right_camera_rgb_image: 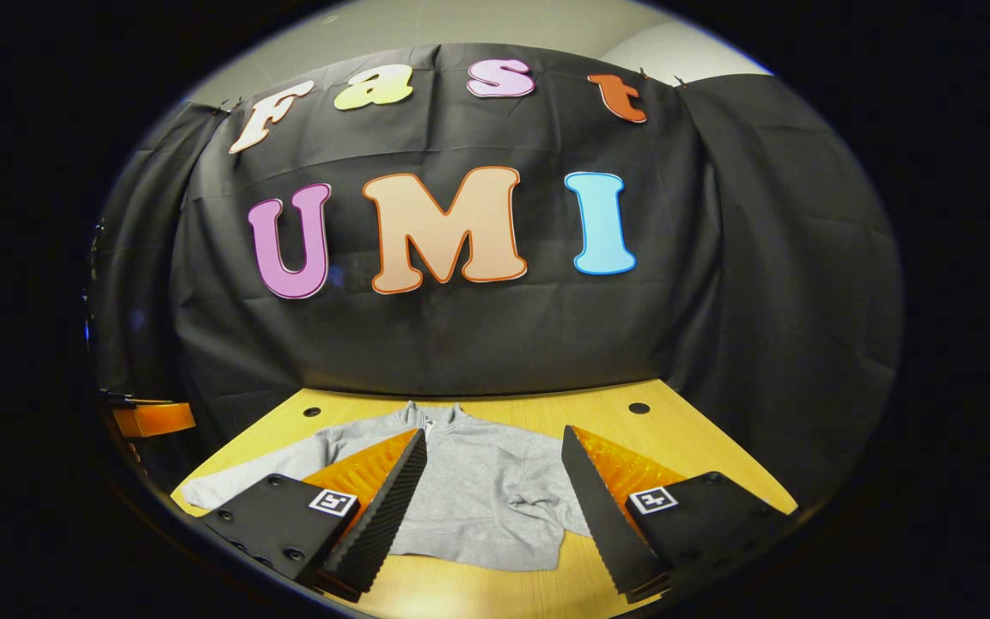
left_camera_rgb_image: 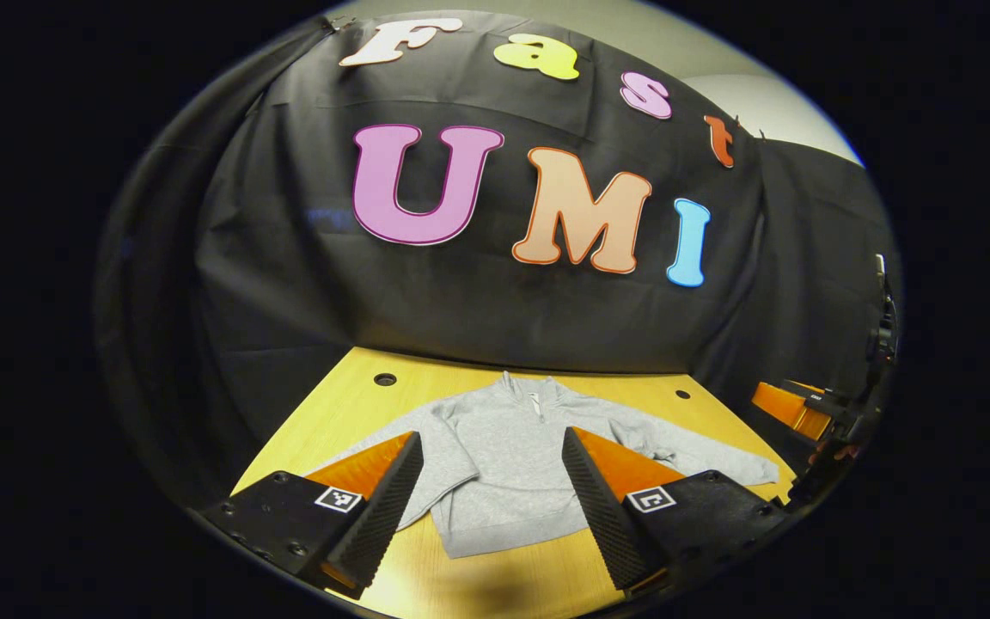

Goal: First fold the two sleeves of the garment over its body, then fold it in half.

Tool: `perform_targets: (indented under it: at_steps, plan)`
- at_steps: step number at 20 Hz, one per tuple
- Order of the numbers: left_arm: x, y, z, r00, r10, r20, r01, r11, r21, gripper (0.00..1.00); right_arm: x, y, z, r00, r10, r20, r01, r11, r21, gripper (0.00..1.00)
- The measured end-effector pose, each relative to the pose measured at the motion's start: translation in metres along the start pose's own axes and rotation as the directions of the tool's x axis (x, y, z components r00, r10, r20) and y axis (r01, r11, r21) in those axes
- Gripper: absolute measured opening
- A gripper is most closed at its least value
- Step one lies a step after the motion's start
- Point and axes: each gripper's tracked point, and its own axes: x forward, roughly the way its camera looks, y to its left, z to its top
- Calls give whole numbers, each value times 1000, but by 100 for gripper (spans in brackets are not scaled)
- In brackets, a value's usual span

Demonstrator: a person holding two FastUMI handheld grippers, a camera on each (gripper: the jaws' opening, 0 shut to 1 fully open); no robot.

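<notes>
Hovering with jaws spread and empty, left gripper [left_camera_rgb_image: 488, 481] and right gripper [right_camera_rgb_image: 491, 486] both face the grey garment [left_camera_rgb_image: 504, 468] lying flat on the surface [left_camera_rgb_image: 349, 404] ahead, collar far, hem near, sleeves splayed sideways, each gripper nearer its own-side sleeve.

Matt grey cloth garment [left_camera_rgb_image: 504, 464] — glossy wooden table [left_camera_rgb_image: 357, 404]

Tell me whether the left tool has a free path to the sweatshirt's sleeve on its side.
Probably yes. The left tool hangs open above the grey sweatshirt, which lies flat on the wooden table. Nothing lies between the tool and that spread sleeve.
</notes>
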Motion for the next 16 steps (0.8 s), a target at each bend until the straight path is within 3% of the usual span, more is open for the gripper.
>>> perform_targets:
  at_steps: [7, 12, 16]
  plan:
    - [8, -1, -5, 1000, -25, -19, 25, 1000, 7, 95, 1, -41, -9, 995, -94, -16, 94, 995, 34, 99]
    - [15, -2, -7, 999, -29, -31, 29, 1000, -9, 95, -7, -136, -30, 964, -261, -47, 259, 965, -46, 99]
    - [18, -2, -10, 999, -20, -43, 19, 1000, -16, 95, -17, -219, -61, 920, -377, -107, 377, 926, -26, 99]
